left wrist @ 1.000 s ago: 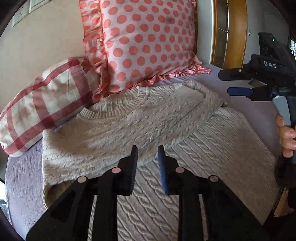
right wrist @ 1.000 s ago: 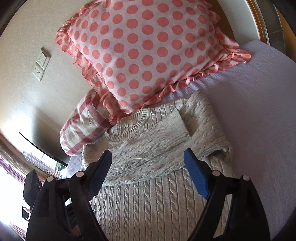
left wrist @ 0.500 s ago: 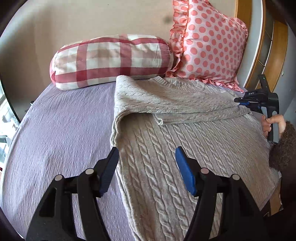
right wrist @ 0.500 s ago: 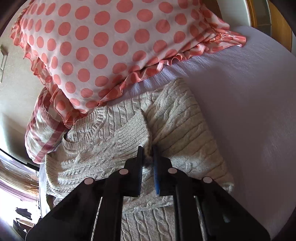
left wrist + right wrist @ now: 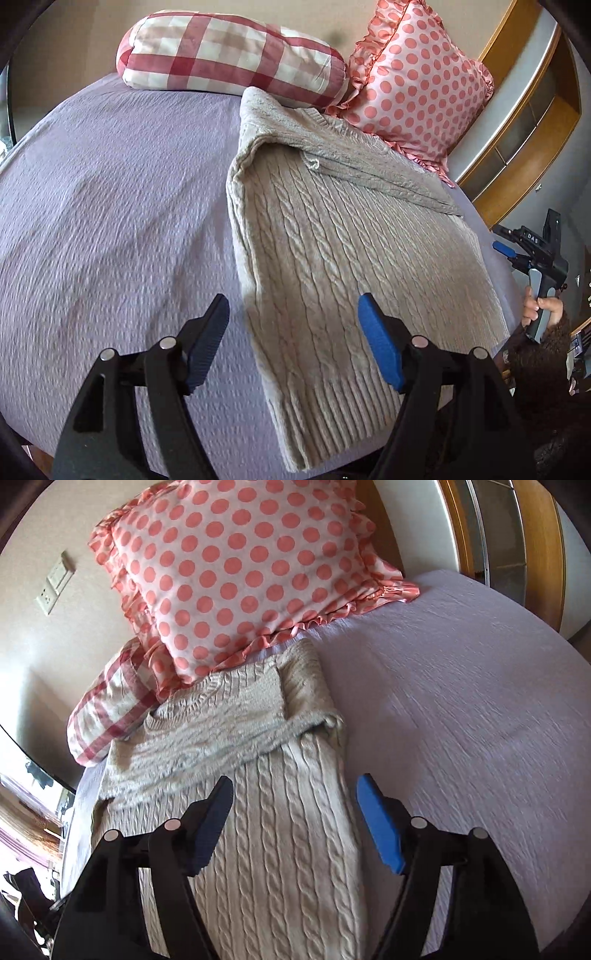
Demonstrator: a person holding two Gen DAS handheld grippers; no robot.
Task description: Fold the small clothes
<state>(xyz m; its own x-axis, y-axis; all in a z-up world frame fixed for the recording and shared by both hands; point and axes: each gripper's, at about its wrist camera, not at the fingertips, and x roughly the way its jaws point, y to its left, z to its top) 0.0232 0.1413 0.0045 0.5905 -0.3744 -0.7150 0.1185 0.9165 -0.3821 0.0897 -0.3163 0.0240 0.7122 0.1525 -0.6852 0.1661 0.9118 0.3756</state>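
Observation:
A beige cable-knit sweater (image 5: 354, 258) lies flat on the lilac bedspread (image 5: 110, 221), sleeves folded across its chest. My left gripper (image 5: 293, 334) is open and empty, above the sweater's lower left edge near the hem. My right gripper (image 5: 293, 814) is open and empty, above the sweater's (image 5: 280, 830) right side. The right gripper also shows in the left wrist view (image 5: 517, 251), past the sweater's right edge.
A red checked pillow (image 5: 229, 59) and a pink polka-dot pillow (image 5: 413, 85) lean on the wall at the head of the bed. A wooden frame (image 5: 517, 129) stands to the right. The bed's near edge runs just below the hem.
My left gripper opened and pulled back toward the hem. My right gripper had shut on the folded sleeve, then let go, opened and drew back down the sweater's right side.

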